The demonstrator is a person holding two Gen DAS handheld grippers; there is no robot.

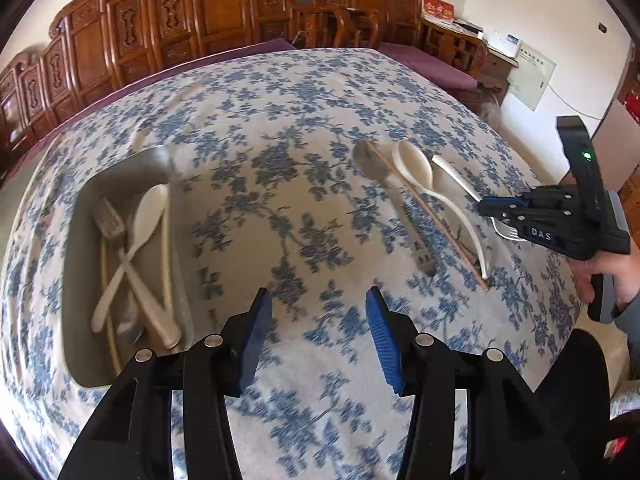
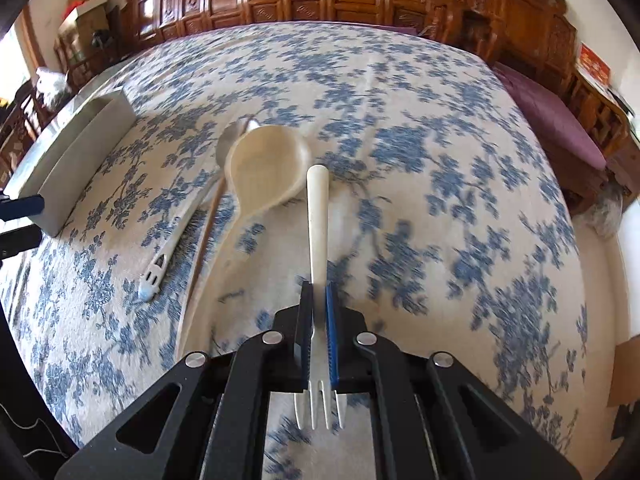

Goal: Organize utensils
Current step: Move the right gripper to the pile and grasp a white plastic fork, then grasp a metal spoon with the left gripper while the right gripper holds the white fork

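Your right gripper (image 2: 319,332) clamps the white fork (image 2: 318,240) at its neck, handle forward, ready to carry left to the tray (image 1: 80,208); your left gripper (image 1: 316,336) hangs spread, empty.

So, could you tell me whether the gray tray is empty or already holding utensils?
Holding utensils: the gray tray contains a fork, a white spoon and other cream-handled pieces.

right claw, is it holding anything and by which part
The right claw grips a white fork near its neck, just above the tines, handle pointing forward. The left claw is open and holds nothing.
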